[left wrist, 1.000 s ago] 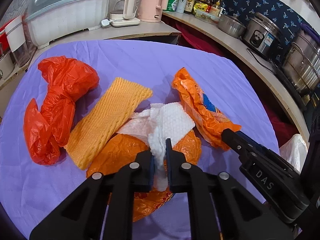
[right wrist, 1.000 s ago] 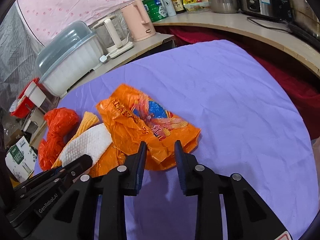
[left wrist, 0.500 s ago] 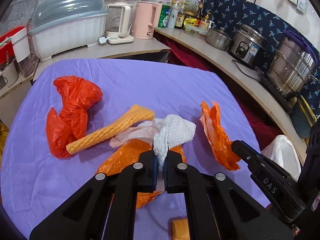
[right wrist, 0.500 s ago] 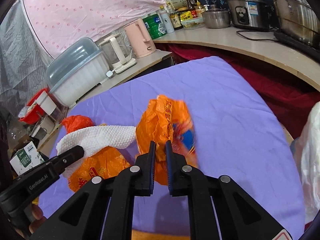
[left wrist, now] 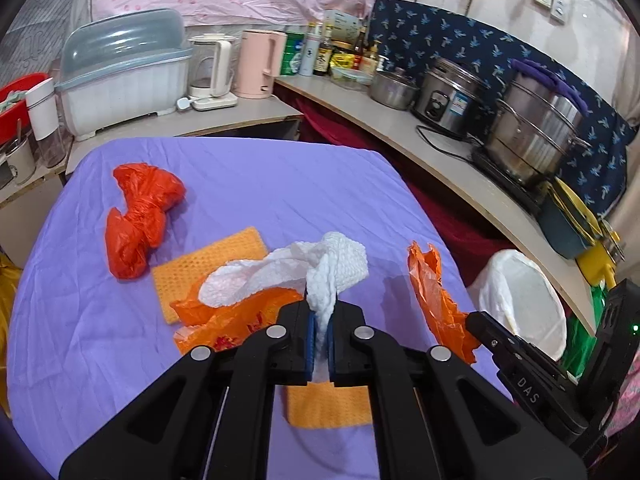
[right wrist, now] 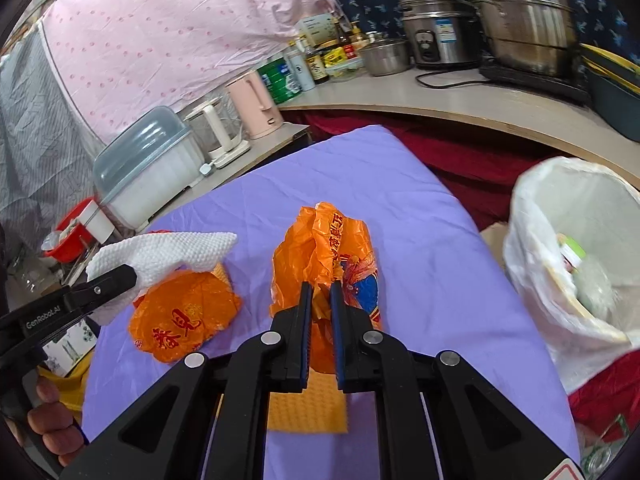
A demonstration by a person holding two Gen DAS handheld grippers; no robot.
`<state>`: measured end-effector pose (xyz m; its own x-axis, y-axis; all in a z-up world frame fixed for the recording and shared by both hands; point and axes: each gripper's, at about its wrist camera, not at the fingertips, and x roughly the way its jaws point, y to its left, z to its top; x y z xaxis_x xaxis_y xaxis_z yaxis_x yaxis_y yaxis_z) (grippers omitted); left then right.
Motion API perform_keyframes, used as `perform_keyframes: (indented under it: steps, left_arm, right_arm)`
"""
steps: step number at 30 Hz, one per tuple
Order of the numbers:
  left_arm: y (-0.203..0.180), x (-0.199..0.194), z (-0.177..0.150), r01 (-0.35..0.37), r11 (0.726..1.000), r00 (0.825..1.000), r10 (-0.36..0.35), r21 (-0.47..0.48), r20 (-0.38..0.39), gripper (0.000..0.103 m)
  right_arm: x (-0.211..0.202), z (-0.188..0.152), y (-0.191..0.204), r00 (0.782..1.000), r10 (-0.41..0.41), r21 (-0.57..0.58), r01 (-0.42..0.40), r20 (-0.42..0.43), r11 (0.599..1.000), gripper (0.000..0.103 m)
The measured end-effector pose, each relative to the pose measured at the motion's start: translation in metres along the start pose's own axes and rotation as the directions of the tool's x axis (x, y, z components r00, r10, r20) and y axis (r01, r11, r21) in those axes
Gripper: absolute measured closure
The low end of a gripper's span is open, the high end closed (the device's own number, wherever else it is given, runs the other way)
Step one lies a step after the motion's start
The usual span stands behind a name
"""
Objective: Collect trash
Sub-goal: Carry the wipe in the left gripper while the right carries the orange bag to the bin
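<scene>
My left gripper (left wrist: 320, 322) is shut on a white paper towel (left wrist: 320, 268) and holds it raised above the purple tablecloth (left wrist: 260, 184). My right gripper (right wrist: 321, 300) is shut on an orange printed plastic bag (right wrist: 328, 244), also lifted off the cloth. A second orange bag (right wrist: 184, 316) lies under the towel. A red plastic bag (left wrist: 140, 216) rests at the far left. Two yellow foam sheets lie flat, one (left wrist: 212, 264) beside the red bag and one (left wrist: 328, 406) close under the left fingers. A bin with a white liner (right wrist: 576, 256) stands right of the table.
Counters behind and to the right carry a dish box with a blue-grey lid (left wrist: 120, 76), kettles (left wrist: 256, 64), bottles, a rice cooker (left wrist: 448, 96) and a steel steamer pot (left wrist: 540, 128). A red cloth hangs between table and counter. A person's hand (right wrist: 44, 420) grips the left handle.
Both grippers rose and pulled back from the pile; the right one shut on the orange bag. Towel and bag lifted off the cloth, and the lined bin came into view.
</scene>
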<state>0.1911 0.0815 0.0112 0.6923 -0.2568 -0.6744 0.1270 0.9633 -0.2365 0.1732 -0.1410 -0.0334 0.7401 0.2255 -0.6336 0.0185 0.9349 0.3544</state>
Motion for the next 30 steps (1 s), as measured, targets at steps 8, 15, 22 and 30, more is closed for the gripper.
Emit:
perform_keyframes:
  steps: [8,15,22,30]
  left_arm:
    - [-0.041,-0.013,-0.017,0.051,0.997,0.999,-0.051,0.051,-0.013,0.099]
    - [-0.071,-0.023,-0.022,0.076,0.993,0.997,-0.076,0.088,-0.009,0.099]
    - [-0.099,-0.030,-0.023,0.094,0.988,0.996,-0.094,0.121,-0.003,0.099]
    - [-0.141,-0.033,-0.024,0.127,0.977,0.992,-0.128,0.171,-0.005,0.099]
  right_arm:
    - [-0.041,-0.004,-0.024,0.998,-0.033,0.043,0.030,0.057,0.999,0.094]
    - [-0.070,0.000,-0.045,0.993,-0.047,0.069,0.040,0.105,0.997,0.094]
    - [-0.094,0.001,-0.068,0.987,-0.066,0.099,0.052,0.144,0.994,0.094]
    - [-0.120,0.007,-0.102,0.977,-0.100,0.140,0.074,0.187,0.987,0.094]
